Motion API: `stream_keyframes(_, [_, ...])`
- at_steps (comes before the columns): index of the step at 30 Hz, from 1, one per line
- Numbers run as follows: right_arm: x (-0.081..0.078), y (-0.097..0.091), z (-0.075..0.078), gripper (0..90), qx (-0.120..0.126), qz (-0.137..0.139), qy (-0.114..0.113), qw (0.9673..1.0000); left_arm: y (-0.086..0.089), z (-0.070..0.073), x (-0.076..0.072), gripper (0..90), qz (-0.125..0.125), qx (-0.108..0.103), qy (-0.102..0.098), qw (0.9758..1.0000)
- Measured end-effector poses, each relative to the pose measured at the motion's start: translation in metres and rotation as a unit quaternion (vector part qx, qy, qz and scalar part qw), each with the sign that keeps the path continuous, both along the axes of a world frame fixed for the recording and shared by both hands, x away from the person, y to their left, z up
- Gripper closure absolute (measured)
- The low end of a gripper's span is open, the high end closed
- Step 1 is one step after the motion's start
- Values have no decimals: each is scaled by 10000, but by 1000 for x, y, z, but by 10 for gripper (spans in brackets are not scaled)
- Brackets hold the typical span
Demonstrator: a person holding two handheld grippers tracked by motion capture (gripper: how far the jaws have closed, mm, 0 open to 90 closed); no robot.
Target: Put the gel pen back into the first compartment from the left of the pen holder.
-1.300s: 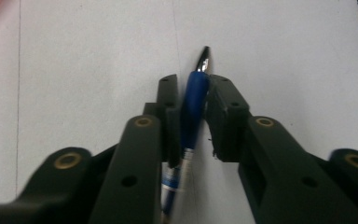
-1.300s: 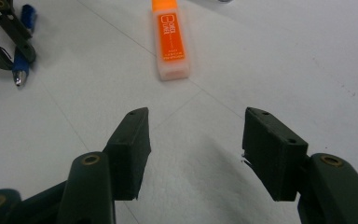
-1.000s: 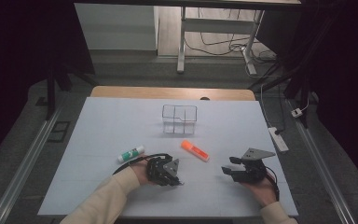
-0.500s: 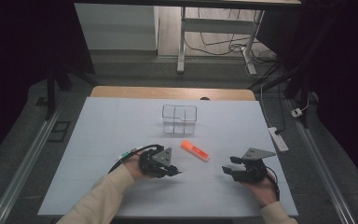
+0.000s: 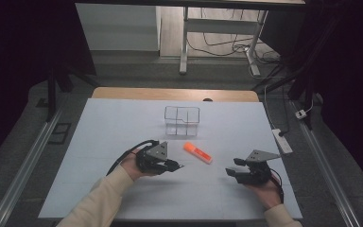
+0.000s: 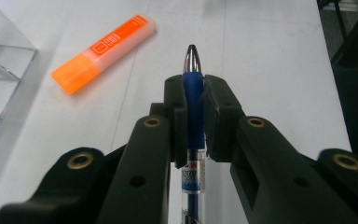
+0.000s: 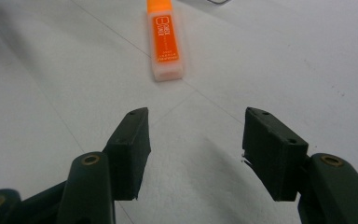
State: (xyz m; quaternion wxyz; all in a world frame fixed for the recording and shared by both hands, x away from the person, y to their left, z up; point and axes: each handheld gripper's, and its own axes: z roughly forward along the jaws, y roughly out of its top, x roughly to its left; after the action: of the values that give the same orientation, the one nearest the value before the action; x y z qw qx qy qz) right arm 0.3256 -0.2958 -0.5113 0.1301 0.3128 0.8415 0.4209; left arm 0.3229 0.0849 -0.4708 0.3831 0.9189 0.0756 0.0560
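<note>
Moved since earlier: left gripper [image 5: 177, 166] has come up off the spot where the pen lay beside a green-and-white thing at the left, and now sits farther right and a little farther in, with the pen [image 6: 193, 93] in its grip; the right gripper [image 5: 232, 166] has kept its place.
Left gripper: pinching the blue pen along its barrel, metal tip sticking out past the fingertips and pointing right, toward the highlighter.
Pen: lifted clear of the counter [image 5: 99, 127]; blue grip section between the pads, clear barrel with a printed label running back under the gripper body.
Right gripper: spread wide with nothing between the fingertips, held low over the near right part of the counter, pointing left.
Highlighter [image 5: 198, 152]: orange, lying flat and slanted on the counter between the two grippers, a bit farther away than both, touched by neither.
Organizer [image 5: 182, 120]: clear, split into compartments, standing just beyond the highlighter near the middle of the counter.
Counter: covered with a white sheet.
</note>
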Motion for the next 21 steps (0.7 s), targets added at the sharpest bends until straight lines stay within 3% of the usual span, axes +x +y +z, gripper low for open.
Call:
stream_keyframes(2, [0, 0, 0, 408, -3, -2, -5, 10000, 2, 2, 0, 804, 68, 3, -30, 10000])
stream_keyframes(11, [-1, 0, 1, 406, -44, 15, -43, 10000, 12, 11, 0, 803, 355, -363, -16, 9987])
stream_keyframes(21, [0, 0, 0, 405, -74, 22, -37, 10000, 29, 18, 7, 803, 813, -897, 96, 9926])
